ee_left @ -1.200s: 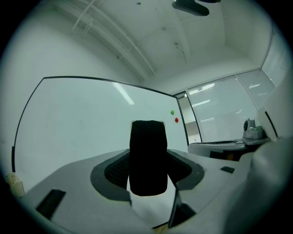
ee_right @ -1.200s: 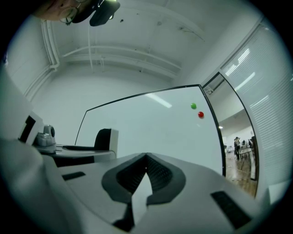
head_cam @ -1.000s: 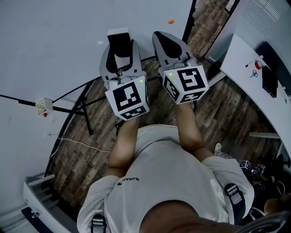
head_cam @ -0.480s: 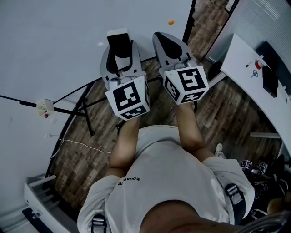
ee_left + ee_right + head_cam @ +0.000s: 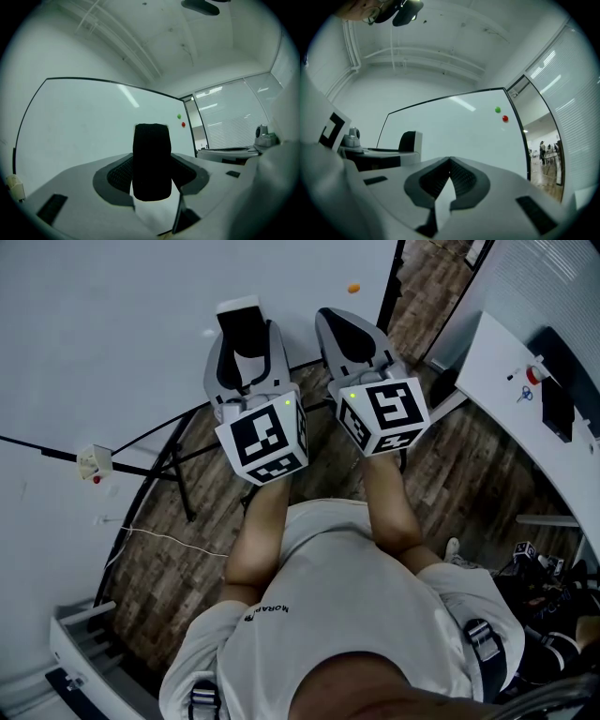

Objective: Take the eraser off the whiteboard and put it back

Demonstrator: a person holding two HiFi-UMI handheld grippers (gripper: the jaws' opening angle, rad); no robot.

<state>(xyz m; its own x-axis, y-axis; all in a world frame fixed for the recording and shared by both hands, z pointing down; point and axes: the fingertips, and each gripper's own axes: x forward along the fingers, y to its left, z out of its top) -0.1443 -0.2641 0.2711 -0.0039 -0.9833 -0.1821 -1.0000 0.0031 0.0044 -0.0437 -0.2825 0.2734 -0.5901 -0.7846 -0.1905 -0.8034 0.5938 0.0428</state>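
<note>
my left gripper (image 5: pixel 246 332) is clamping the eraser (image 5: pixel 151 161), jaws spread wide around it, holding it up at the whiteboard (image 5: pixel 84 126); can't tell if it's touching. my right gripper (image 5: pixel 449 161) is hovering just beside it, jaws pressed together, gripping nothing.

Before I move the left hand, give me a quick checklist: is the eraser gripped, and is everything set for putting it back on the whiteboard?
1. Left tongs closed on the eraser: ok.
2. Right tongs shut and empty: ok.
3. Bare whiteboard ahead of the eraser: ok.
4. Green magnet and red magnet off to the side of the eraser: ok.
5. Eraser touching the whiteboard: cannot tell.
</note>
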